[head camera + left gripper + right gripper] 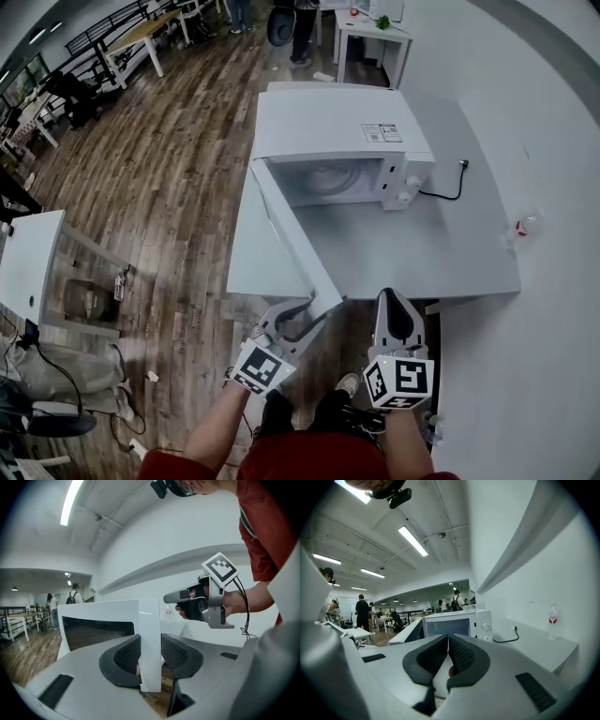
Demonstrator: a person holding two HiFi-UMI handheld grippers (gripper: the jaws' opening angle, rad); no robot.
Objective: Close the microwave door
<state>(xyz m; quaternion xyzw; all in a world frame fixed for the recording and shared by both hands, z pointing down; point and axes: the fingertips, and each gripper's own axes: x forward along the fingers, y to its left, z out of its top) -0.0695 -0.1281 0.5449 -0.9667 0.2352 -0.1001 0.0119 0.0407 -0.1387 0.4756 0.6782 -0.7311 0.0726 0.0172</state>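
Observation:
A white microwave stands on the grey table with its door swung wide open toward me. My left gripper is at the door's free edge. In the left gripper view the door's white edge stands between the two dark pads, which touch it on both sides, so the left gripper is shut on it. My right gripper hovers by the table's front edge, right of the door, shut with nothing in it. Its view looks over the right gripper at the microwave.
A small bottle stands at the table's right edge. The microwave's black cable runs to a plug behind it. A white desk stands at the left on the wooden floor. People and more tables are far off in the room.

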